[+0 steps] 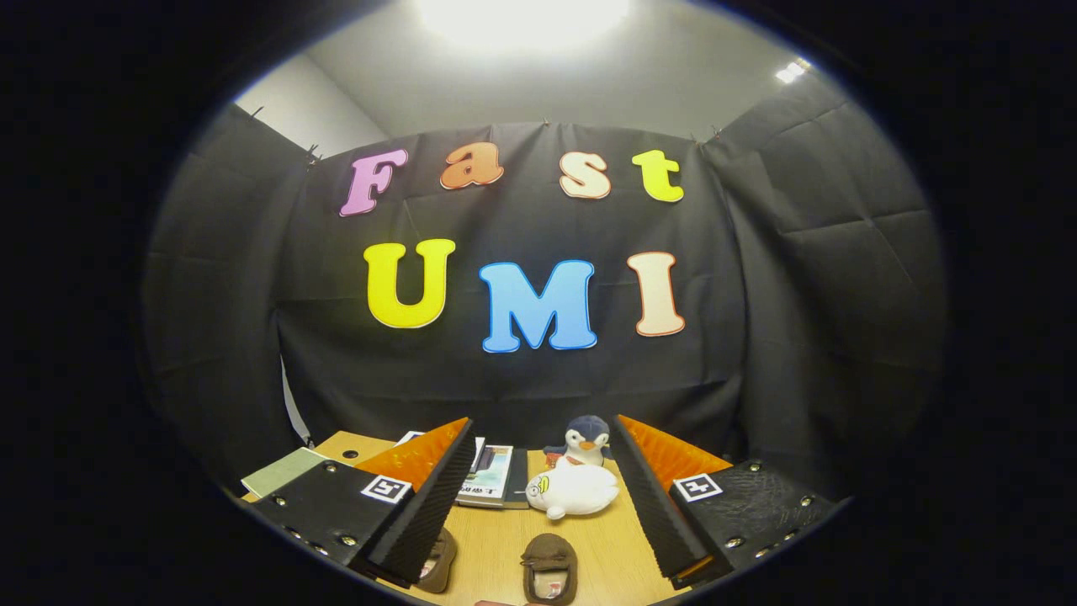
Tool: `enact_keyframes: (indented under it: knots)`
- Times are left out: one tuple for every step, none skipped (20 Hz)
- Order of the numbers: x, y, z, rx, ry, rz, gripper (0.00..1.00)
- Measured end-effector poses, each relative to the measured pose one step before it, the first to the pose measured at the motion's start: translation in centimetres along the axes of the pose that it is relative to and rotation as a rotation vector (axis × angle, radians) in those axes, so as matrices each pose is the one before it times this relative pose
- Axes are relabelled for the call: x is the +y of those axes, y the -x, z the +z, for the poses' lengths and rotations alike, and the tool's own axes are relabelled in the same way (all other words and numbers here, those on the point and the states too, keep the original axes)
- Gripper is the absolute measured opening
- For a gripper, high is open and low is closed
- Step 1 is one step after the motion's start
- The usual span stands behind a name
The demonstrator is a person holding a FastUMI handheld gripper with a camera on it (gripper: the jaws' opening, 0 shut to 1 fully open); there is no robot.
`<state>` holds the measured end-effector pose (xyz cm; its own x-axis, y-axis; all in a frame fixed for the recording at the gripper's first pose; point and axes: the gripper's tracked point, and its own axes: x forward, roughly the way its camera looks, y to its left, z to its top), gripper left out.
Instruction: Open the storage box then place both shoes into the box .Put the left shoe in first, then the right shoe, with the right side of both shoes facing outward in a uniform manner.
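Gripper (538,497) held above the worktop (496,547), fingers spread wide, gripping nothing. Left to right: books (492,475) toward the far edge; one brown shoe (437,562) beside the left finger; second shoe (549,571) between the fingers, long axis running toward the far edge; bare worktop separates them from white plush (572,491) and penguin toy (586,439).

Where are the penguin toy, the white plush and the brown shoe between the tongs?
penguin toy (586,441): gripper view, on its face and chest.
white plush (574,491): gripper view, on its rounded body.
brown shoe (549,569): gripper view, on its upper, between the open tongs (547,497).
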<state>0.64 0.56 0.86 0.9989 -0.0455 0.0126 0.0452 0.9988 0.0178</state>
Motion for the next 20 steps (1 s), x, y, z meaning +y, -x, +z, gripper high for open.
enact_keyframes:
  knots:
    - [0.101,0.019,-0.033,0.00159,0.00143,-0.00456,0.98]
    - [0.207,0.233,-0.099,0.00043,-0.00205,-0.0023,0.98]
    - [0.18,0.151,0.014,-0.00017,-0.00213,-0.00182,0.98]
    - [0.208,0.112,-0.154,0.00145,-0.0012,-0.00103,0.98]
    - [0.251,0.034,-0.073,0.00278,-0.00099,0.00277,0.98]
    - [0.305,-0.047,-0.155,0.00169,-0.00033,0.00444,0.98]
    - [0.283,-0.07,-0.012,0.00236,0.00116,0.00448,0.98]
    - [0.122,-0.131,-0.307,0.00711,0.0015,0.00178,0.98]
    - [0.137,-0.131,-0.198,0.00767,0.00042,0.00023,0.98]
    - [0.226,-0.161,-0.13,0.00249,-0.00567,0.00221,0.98]
    - [0.207,-0.314,-0.141,0.00521,-0.00698,0.00048,0.98]
    - [0.192,-0.273,-0.581,0.01338,-0.00633,0.003,0.98]
    - [0.25,-0.356,-0.387,0.01221,-0.01107,0.0048,0.98]
    - [0.243,-0.425,-0.406,0.01119,-0.01483,0.00666,0.98]
    - [0.224,-0.494,-0.336,0.01207,-0.01315,0.00621,0.97]
    - [0.27,-0.538,-0.659,0.01325,-0.01174,0.01136,0.97]
    - [0.465,-0.617,-0.784,0.02437,-0.01377,0.02006,0.97]
    - [0.699,-0.521,-1.149,0.03358,-0.01912,0.0296,0.97]
    - [0.651,-0.561,-0.812,0.02346,-0.02206,0.03094,0.97]
    - [0.46,-0.705,-0.932,0.02567,-0.02389,0.02469,0.98]
